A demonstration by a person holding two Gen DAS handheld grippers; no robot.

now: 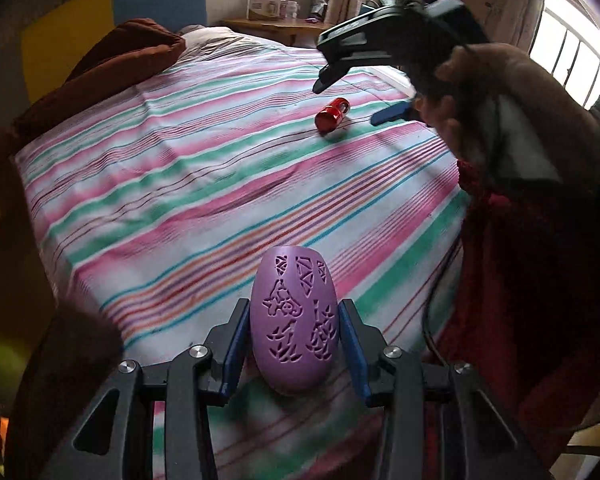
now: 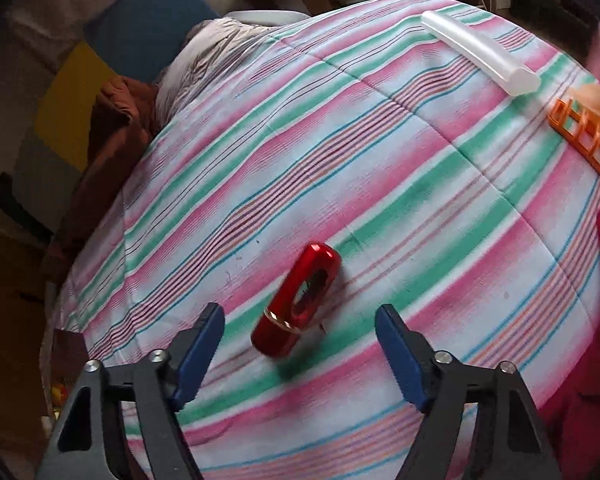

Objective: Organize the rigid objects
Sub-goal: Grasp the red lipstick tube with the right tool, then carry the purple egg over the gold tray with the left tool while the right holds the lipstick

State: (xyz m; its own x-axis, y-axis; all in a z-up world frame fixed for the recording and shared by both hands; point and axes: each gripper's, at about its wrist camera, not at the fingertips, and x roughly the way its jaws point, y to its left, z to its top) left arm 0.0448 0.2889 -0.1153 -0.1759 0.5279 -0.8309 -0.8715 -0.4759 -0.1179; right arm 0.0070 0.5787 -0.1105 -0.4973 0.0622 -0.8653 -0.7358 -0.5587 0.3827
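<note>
My left gripper (image 1: 294, 312) is shut on a purple egg-shaped holder with cut-out patterns (image 1: 294, 320), held over the striped bedspread (image 1: 180, 184). A shiny red metal object with an oval hole (image 2: 298, 306) lies on the bedspread; it also shows in the left wrist view (image 1: 332, 116). My right gripper (image 2: 300, 320) is open, its blue pads on either side of the red object and just above it. In the left wrist view the right gripper (image 1: 360, 100) hovers over the red object, held by a hand.
A translucent white tube (image 2: 480, 54) lies at the far right of the bed. An orange slotted basket (image 2: 588, 136) with a beige round thing sits at the right edge. A brown cushion (image 1: 112, 68) lies at the bed's left. A wooden shelf with boxes (image 1: 268, 20) stands behind.
</note>
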